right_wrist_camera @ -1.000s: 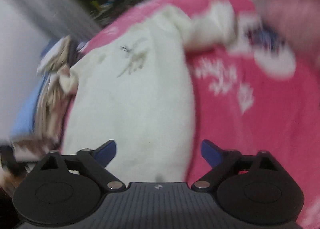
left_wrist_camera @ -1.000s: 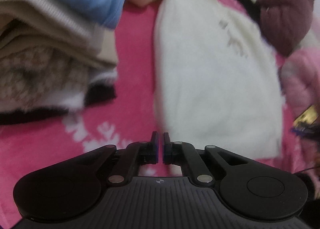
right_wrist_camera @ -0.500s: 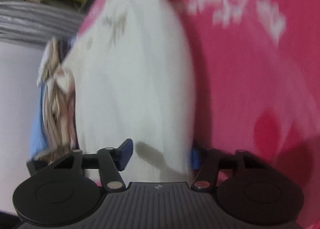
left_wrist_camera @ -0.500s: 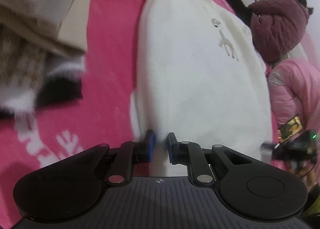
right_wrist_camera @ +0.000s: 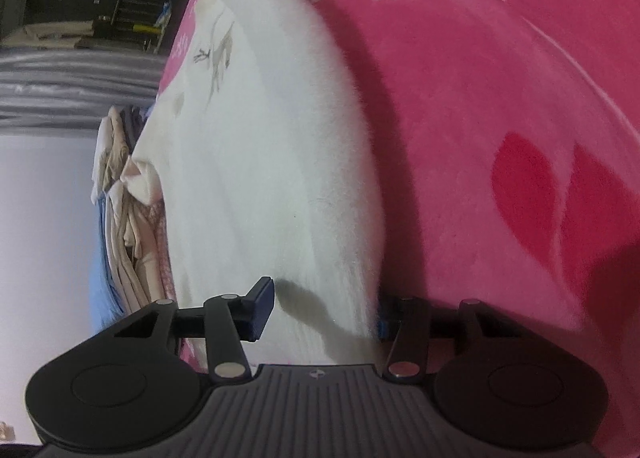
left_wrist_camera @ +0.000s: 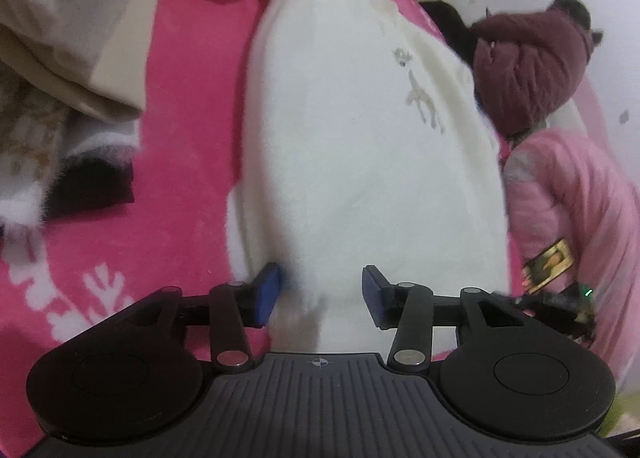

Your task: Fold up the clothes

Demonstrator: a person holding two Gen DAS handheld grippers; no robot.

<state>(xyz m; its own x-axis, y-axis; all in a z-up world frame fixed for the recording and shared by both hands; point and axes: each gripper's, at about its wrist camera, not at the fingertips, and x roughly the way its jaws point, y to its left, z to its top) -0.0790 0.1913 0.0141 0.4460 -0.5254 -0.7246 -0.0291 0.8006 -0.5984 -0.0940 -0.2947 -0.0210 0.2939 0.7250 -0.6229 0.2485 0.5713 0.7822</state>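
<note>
- Presently, in the left wrist view, the left gripper [left_wrist_camera: 320, 294] straddles the near hem of the fluffy cream sweater [left_wrist_camera: 360, 146], jaws spread; the sweater lies flat on the pink blanket [left_wrist_camera: 188, 106], beside folded clothes [left_wrist_camera: 60, 58].
- In the right wrist view, the right gripper [right_wrist_camera: 324, 308] gapes around the hem's other end, grasping nothing; the body lies unfolded.

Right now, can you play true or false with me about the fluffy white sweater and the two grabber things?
1. The white sweater lies spread on a pink blanket. True.
2. The left gripper has its jaws squeezed tight together. False: they stand apart, with the sweater's near edge between them.
3. The sweater has a small deer picture on it. True.
4. The right gripper is lifting the sweater high in the air. False: its jaws are open around the sweater's edge, and the sweater lies flat.
5. A pile of folded clothes sits beside the sweater. True.
6. The blanket is plain green. False: it is pink with white patterns.
</note>
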